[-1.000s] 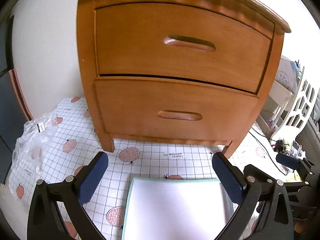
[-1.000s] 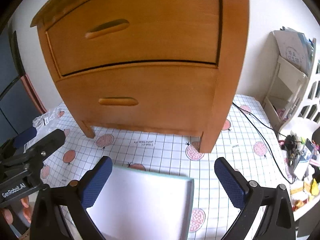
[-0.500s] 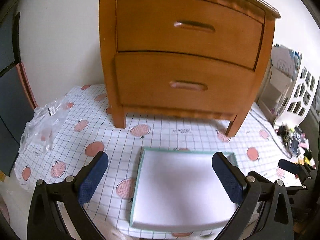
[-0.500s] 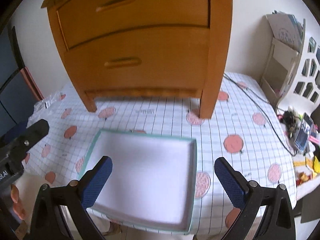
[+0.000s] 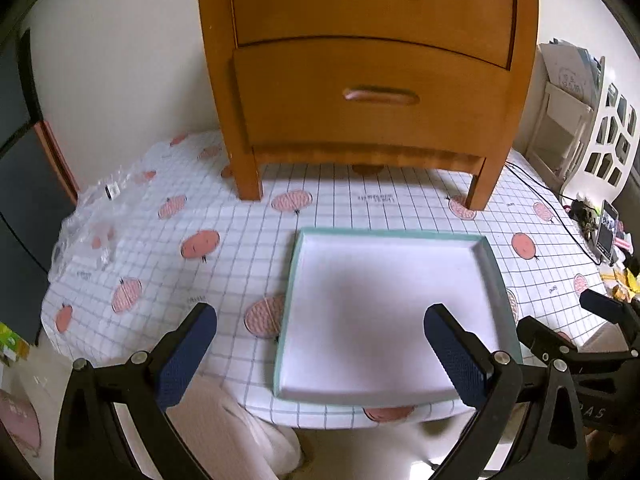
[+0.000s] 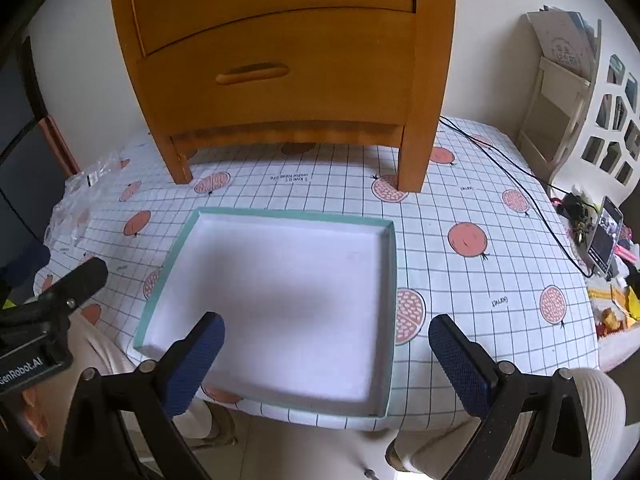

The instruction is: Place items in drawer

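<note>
Pulled back and raised since a second ago: both grippers farther from the wooden nightstand, so the whole shallow tray now visible instead of only its far edge, and the near edge of the table in sight.

Counted: one nightstand with two drawers, upper drawer and lower drawer, each with one slot handle, both pushed in flush. One tray, white inside with a teal rim, nothing in it. One crumpled clear plastic bag at the left edge of the table. One black cable running from behind the nightstand toward the right. One phone propped at the far right among small clutter. One white shelf rack against the wall.

Tray flat on the checked tablecloth with pomegranate prints, just in front of the nightstand, apart from its legs; nearly square, sides roughly parallel to the drawer fronts, near edge at the table's front edge, open side up.

Left gripper with blue-padded fingers spread wide, holding nothing, hovering over the near edge of the table and the tray's left half. Right gripper likewise spread wide and holding nothing, over the tray's near right corner. Pale trouser legs of the person visible below the table edge.
</note>
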The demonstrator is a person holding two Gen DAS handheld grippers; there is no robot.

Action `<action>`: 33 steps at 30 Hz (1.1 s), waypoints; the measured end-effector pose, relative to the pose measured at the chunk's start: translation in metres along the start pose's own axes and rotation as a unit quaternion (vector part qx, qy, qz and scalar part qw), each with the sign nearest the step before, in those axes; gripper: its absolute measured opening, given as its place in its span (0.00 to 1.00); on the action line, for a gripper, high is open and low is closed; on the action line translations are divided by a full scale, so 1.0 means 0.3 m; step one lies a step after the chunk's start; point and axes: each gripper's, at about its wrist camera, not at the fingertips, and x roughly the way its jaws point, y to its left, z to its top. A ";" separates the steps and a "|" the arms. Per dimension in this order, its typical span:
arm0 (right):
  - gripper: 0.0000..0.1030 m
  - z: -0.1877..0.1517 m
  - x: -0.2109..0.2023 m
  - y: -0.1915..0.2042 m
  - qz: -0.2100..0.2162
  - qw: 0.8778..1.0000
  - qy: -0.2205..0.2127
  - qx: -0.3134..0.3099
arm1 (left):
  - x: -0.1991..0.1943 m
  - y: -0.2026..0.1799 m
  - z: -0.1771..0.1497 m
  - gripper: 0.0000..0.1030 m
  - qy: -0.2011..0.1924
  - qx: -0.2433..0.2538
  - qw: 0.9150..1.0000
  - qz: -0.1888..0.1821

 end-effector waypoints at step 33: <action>1.00 -0.085 -0.097 -0.005 -0.030 0.999 -0.033 -0.021 | -0.049 -0.032 -0.082 1.00 0.013 0.034 0.999 -0.009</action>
